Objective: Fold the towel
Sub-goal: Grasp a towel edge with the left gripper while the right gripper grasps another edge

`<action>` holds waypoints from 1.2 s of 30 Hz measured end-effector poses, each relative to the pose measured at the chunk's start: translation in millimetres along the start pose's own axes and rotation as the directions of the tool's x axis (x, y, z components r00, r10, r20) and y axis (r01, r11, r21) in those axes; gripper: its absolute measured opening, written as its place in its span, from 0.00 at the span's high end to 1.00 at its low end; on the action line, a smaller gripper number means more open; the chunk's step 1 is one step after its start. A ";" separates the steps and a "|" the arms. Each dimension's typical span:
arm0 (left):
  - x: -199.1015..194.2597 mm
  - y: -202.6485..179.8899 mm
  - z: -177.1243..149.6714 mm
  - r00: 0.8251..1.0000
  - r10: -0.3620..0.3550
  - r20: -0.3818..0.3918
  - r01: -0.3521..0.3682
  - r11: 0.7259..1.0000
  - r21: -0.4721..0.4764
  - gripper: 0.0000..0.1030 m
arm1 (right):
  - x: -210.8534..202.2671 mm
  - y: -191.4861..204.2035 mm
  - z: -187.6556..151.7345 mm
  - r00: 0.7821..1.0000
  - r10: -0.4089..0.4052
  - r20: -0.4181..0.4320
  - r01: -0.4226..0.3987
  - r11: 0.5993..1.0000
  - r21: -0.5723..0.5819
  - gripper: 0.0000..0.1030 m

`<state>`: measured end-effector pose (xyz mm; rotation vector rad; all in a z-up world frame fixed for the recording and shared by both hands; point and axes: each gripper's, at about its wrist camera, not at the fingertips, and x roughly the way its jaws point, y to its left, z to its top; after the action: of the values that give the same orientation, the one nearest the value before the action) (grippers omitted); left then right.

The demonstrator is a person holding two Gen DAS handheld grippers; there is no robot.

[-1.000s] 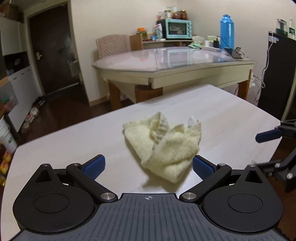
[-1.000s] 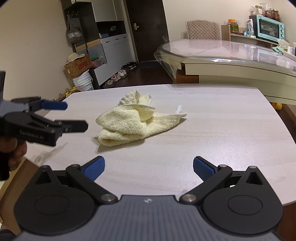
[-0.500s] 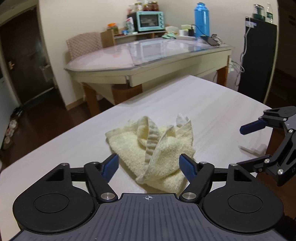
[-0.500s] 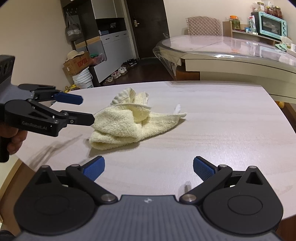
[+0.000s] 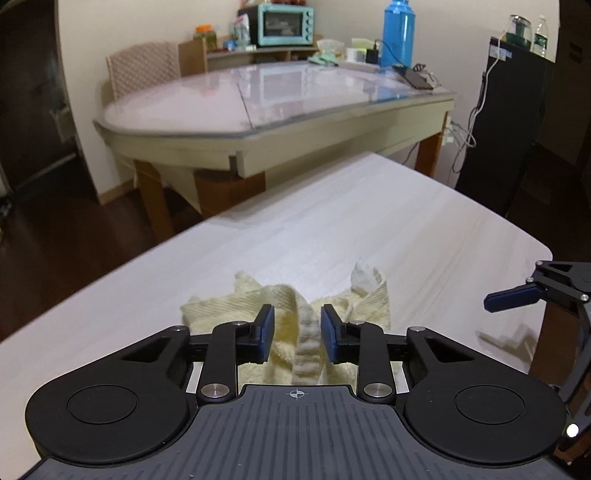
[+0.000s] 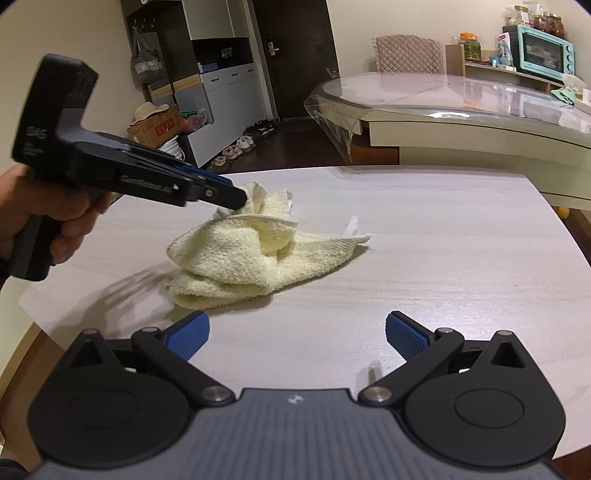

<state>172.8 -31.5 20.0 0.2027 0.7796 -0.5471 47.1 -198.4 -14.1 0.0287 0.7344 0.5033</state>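
We've got the L gripper (image 5: 297, 334) right on the crumpled towel (image 6: 255, 258), pads nearly shut around a raised ribbed hem, mid-table (image 6: 443, 258). R gripper (image 6: 297, 332) sits wide open w/ nothing in it, towel ahead-left, long axis running left-right across it.

Behind the pale wooden table (image 6: 424, 236) stands a glass-topped dining table (image 5: 280, 96), a quilted chair (image 6: 408, 55), a turquoise oven (image 5: 284, 24), a dark door (image 6: 295, 55) and cream walls (image 6: 66, 37).
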 end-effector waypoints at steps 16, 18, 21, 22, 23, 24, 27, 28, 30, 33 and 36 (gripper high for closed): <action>-53.7 27.3 -51.7 0.992 0.101 0.077 -0.092 0.989 -0.117 0.96 | 24.9 -1.0 53.0 0.978 0.197 0.069 -0.194 0.980 -0.048 0.13; -58.0 27.1 -61.1 0.992 0.105 0.069 -0.096 0.988 -0.120 0.96 | 35.7 -0.7 65.9 0.974 0.219 0.058 -0.216 0.975 -0.050 0.19; -61.0 26.5 -69.5 0.992 0.103 0.070 -0.094 0.988 -0.123 0.96 | 56.0 -3.8 81.8 0.973 0.231 0.031 -0.229 0.972 -0.041 0.22; -61.1 26.8 -70.8 0.992 0.102 0.074 -0.092 0.987 -0.128 0.96 | 63.5 -5.5 87.6 0.971 0.237 0.021 -0.236 0.971 -0.027 0.25; -61.1 27.3 -72.1 0.992 0.100 0.074 -0.089 0.987 -0.130 0.96 | 71.2 -8.5 93.3 0.971 0.238 0.012 -0.238 0.971 0.003 0.25; -60.6 27.5 -72.9 0.992 0.099 0.075 -0.089 0.988 -0.128 0.96 | 79.1 -11.3 98.5 0.971 0.240 0.000 -0.240 0.970 0.030 0.27; -58.6 27.8 -75.7 0.993 0.093 0.076 -0.083 0.989 -0.124 0.96 | 104.6 -16.9 111.4 0.969 0.242 -0.047 -0.238 0.968 0.082 0.30; -57.6 28.0 -76.5 0.993 0.091 0.078 -0.081 0.989 -0.122 0.96 | 113.0 -18.2 114.9 0.968 0.242 -0.064 -0.236 0.967 0.095 0.34; -57.6 28.0 -79.5 0.993 0.086 0.083 -0.076 0.990 -0.123 0.96 | 125.9 -18.9 116.5 0.964 0.248 -0.092 -0.238 0.965 0.107 0.40; -57.4 29.1 -84.0 0.993 0.080 0.090 -0.068 0.989 -0.131 0.96 | 145.3 -20.0 118.9 0.957 0.258 -0.134 -0.242 0.962 0.126 0.55; -57.7 29.0 -89.5 0.993 0.075 0.090 -0.062 0.989 -0.137 0.96 | 163.6 -20.9 121.0 0.948 0.265 -0.173 -0.243 0.960 0.142 0.89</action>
<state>100.2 48.6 -2.3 0.0783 0.7112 -0.4348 237.4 -125.5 -31.6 0.1908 0.9548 0.7156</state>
